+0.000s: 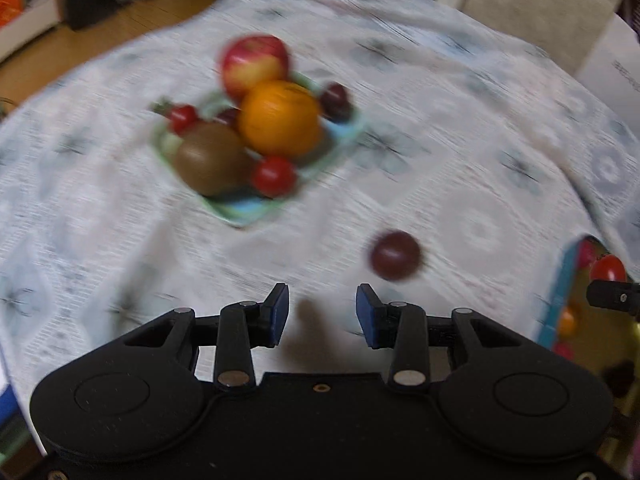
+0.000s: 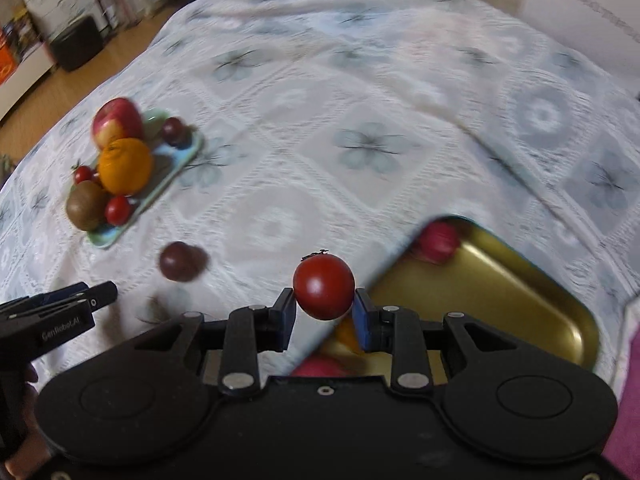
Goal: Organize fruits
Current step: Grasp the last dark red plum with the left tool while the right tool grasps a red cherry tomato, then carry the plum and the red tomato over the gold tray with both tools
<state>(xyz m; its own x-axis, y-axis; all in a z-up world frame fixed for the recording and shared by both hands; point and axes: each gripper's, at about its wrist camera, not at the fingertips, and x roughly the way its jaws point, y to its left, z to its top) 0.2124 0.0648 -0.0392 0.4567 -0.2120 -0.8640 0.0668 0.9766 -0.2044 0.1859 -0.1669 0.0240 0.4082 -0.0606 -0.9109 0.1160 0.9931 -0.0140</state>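
With a cherry tomato [image 2: 324,286] clamped in the right gripper [image 2: 324,312], carrying toward the gold tray [image 2: 520,300] just ahead-right; left gripper [image 1: 322,316] wide, empty, probably bound for the dark fruit [image 1: 395,255] ahead.

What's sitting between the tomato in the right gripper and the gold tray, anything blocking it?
Nothing visible. The right gripper holds the tomato just beside the gold tray, with only bare tablecloth and the tray's near rim ahead. The fruit inside lies along its edges.
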